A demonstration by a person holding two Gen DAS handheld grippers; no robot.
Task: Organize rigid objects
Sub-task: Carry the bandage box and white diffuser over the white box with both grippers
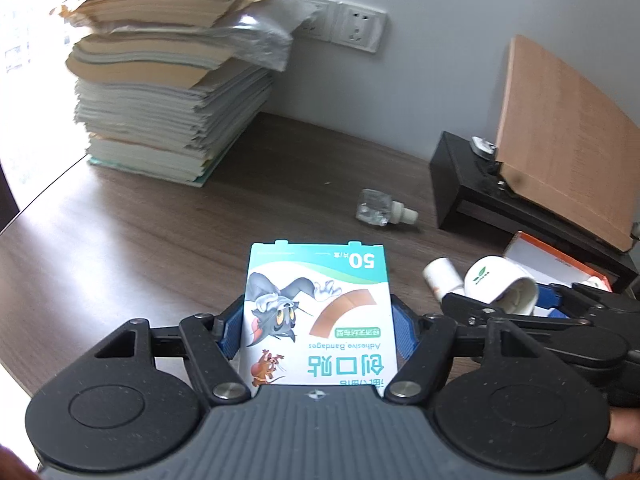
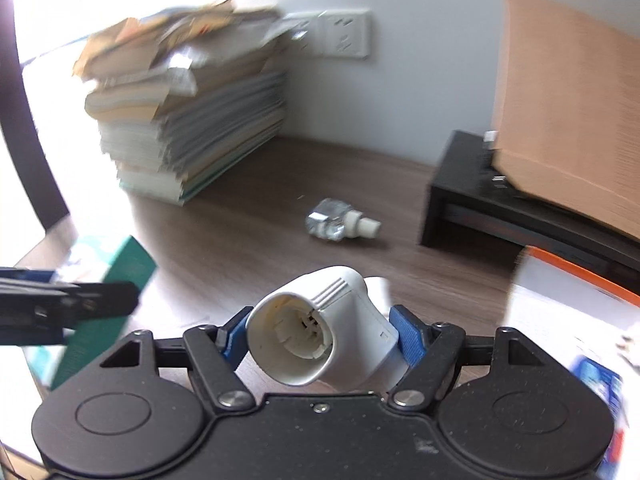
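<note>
The brown wooden table carries everything. Far left, a tall stack of books and papers leans against the wall; far right a black stand holds a tan board, with an orange-edged white box in front of it, near right.

The bandage box, a flat cardboard carton, sits upright between the blue pads of the left hand-held gripper, which is closed on its two side faces. It is probably light and stiff but crushable, so the narrow sides seem the sound place to hold, with gentle pressure.

The white plastic plug-in device, hollow-ended and smooth, is clamped across its body in the right hand-held gripper. It looks light and hard, somewhat slippery on its rounded shell; the flatter flanks give the best purchase.

A small clear bottle with a white cap lies on its side mid-table, well apart from both. It would likely roll if nudged, and it lies in any path toward the far wall.
</note>
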